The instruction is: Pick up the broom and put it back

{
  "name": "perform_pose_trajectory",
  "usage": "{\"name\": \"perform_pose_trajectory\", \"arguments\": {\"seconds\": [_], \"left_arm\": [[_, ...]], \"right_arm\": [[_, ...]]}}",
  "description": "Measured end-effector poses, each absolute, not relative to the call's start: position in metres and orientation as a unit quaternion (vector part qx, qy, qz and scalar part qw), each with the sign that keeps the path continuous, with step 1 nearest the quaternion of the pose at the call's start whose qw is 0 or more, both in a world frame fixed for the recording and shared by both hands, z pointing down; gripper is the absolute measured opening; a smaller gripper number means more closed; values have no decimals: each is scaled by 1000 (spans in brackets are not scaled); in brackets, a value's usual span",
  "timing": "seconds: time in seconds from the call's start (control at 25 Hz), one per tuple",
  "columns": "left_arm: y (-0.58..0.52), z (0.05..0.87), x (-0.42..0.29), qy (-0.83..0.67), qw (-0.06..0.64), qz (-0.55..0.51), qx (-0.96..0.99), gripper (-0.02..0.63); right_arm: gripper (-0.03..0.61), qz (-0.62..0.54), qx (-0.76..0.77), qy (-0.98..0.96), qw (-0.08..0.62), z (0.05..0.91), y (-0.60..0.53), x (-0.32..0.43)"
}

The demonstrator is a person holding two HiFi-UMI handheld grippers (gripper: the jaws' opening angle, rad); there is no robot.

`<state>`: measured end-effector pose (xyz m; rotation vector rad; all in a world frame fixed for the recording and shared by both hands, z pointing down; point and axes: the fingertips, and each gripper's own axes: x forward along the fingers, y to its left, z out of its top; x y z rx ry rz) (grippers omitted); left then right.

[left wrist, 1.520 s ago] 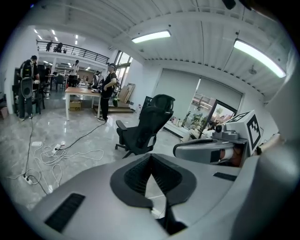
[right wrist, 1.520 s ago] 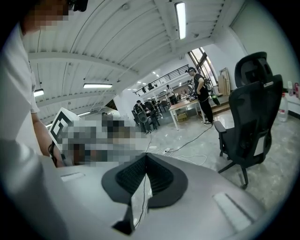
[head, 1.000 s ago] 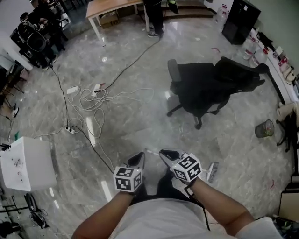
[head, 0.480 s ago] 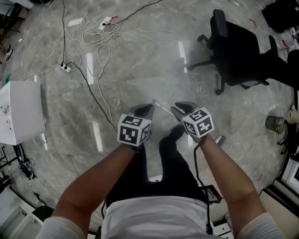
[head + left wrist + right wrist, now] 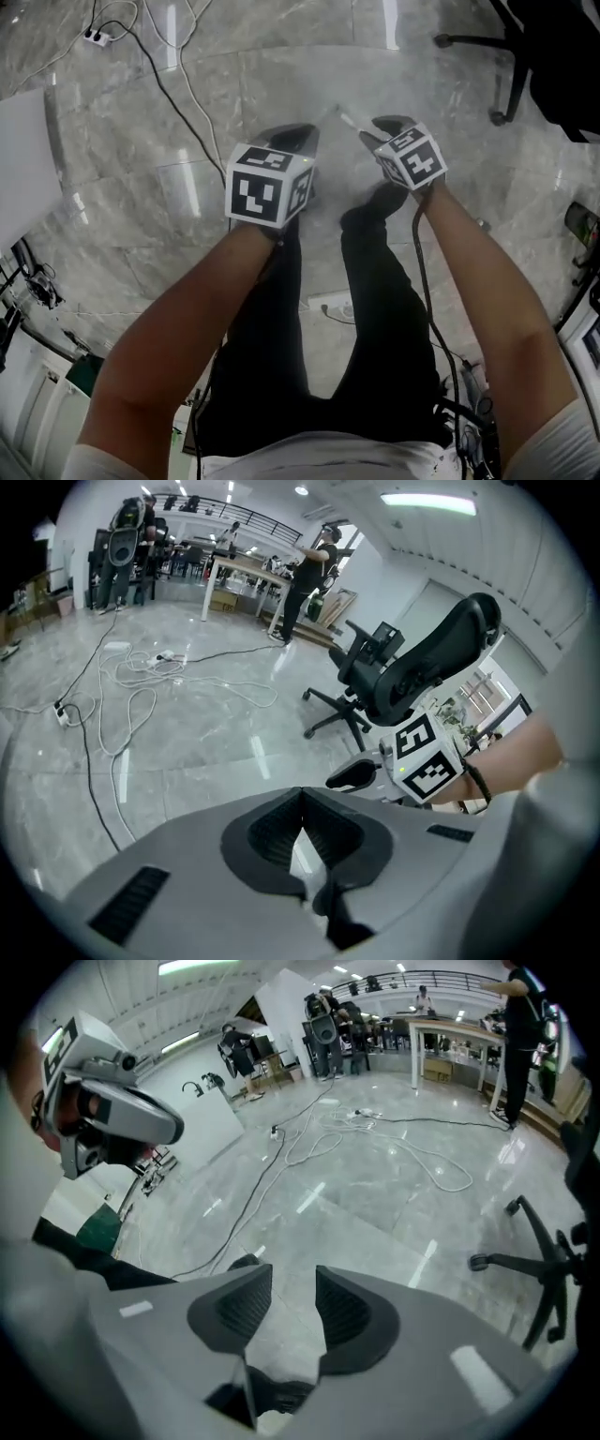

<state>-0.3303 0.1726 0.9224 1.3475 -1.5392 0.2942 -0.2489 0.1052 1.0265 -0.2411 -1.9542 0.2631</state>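
In the head view only a short pale end of the broom handle (image 5: 345, 116) shows, lying on the grey floor between the two gripper tips. My left gripper (image 5: 298, 137) points down at the floor just left of it, and in the left gripper view my left gripper (image 5: 300, 832) has its pads pressed together with nothing held. My right gripper (image 5: 388, 123) hangs just right of the handle end. In the right gripper view my right gripper (image 5: 286, 1307) has its jaws opening, with only floor and a dark shoe between them. The broom head is out of sight.
A black office chair (image 5: 544, 56) stands at the upper right. Cables (image 5: 178, 84) and a power strip (image 5: 94, 36) trail over the floor at the upper left. A white box (image 5: 23, 159) sits at the left edge. The person's black-trousered legs (image 5: 366, 281) stand below the grippers.
Both grippers have dropped far towards the floor and the head view has tipped down. The right jaws have spread apart. The broom head has left the view.
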Motion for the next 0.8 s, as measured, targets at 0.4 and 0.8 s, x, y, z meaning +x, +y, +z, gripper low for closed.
{"name": "perform_pose_trajectory", "arguments": {"seconds": [0.4, 0.8], "left_arm": [[169, 1117, -317, -598, 556, 120, 566, 8], [158, 1239, -321, -581, 568, 122, 570, 8]], "right_arm": [[150, 37, -116, -782, 611, 1281, 112, -262], [153, 21, -93, -760, 643, 1438, 112, -243]]}}
